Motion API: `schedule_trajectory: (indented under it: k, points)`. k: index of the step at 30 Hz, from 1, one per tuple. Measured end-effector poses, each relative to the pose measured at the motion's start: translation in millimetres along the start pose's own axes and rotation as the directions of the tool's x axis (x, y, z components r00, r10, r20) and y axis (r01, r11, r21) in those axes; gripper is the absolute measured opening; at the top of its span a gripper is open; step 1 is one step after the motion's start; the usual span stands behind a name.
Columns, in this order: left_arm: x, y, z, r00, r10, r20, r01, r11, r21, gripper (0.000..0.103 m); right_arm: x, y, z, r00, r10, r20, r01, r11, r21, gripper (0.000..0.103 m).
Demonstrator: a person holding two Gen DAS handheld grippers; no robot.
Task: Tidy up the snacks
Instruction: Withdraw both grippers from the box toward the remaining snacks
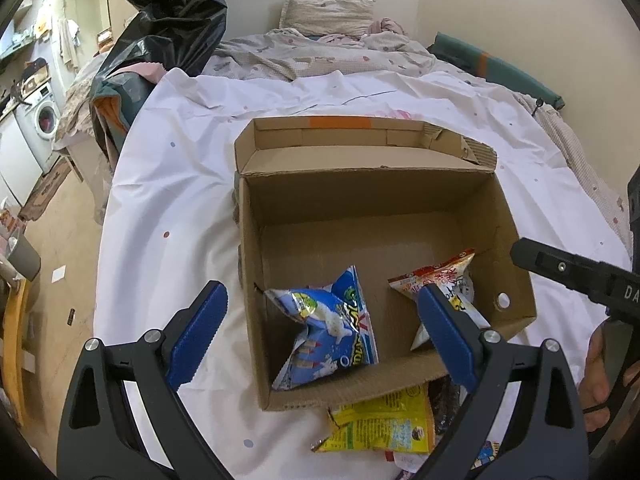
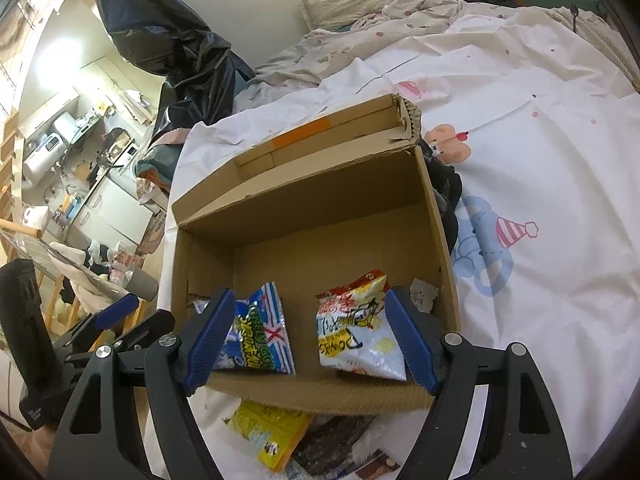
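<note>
An open cardboard box (image 1: 360, 196) (image 2: 304, 208) sits on a white bedsheet. Two snack bags lie on its floor near the front wall: a blue bag (image 1: 332, 332) (image 2: 264, 336) on the left and a red-and-white bag (image 1: 448, 280) (image 2: 356, 332) on the right. My left gripper (image 1: 322, 334) hovers over the box's front left corner, open, with its blue fingers (image 1: 200, 332) well apart and touching neither bag. Above the front wall, my right gripper (image 2: 312, 340) also stands open, and nothing is pressed between its pads. A yellow snack bag (image 1: 384, 420) (image 2: 272, 428) lies outside, in front of the box.
A dark brown packet (image 2: 332, 440) and other wrappers lie beside the yellow bag. A black plastic bag (image 1: 168, 20) hangs at the bed's far left. A pillow (image 1: 328, 12) and rumpled bedding lie behind the box. The floor drops off to the left.
</note>
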State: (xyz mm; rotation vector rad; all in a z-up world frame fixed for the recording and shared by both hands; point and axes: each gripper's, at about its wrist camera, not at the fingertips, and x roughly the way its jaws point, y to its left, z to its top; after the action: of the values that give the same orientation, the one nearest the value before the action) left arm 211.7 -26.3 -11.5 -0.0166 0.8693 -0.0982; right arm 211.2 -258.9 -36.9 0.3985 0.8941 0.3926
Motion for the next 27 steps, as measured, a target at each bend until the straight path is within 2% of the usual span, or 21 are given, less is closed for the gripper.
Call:
schedule_trajectory:
  k: [8,15,22,25,27]
  points:
    - [-18,9,-14,1.0,-0.019,-0.004,0.018,0.999,-0.036,0.094,-17,5,-17,1.0,-0.013,-0.01,0.012,1.0,-0.021,0.08]
    - [-32,27,-29,1.0,-0.019,-0.023,0.017,0.995,-0.101,0.094,-33,-3,-35,0.999,0.002,-0.032,-0.001,0.999,0.033,0.08]
    - [-25,46,-53,0.993,-0.04,-0.111,0.019,0.983,-0.182,0.094,-41,-18,-58,0.997,0.021,-0.071,-0.013,0.993,0.121,0.08]
    - [-14,46,-65,0.983,-0.068,-0.171,0.032,0.978,-0.206,0.094,-39,-24,-65,0.995,0.024,-0.092,-0.01,0.988,0.155,0.08]
    - [-2,41,-74,0.969,-0.113,-0.222,0.063,0.973,-0.221,0.094,-39,-28,-68,0.994,0.024,-0.104,-0.006,0.985,0.174,0.08]
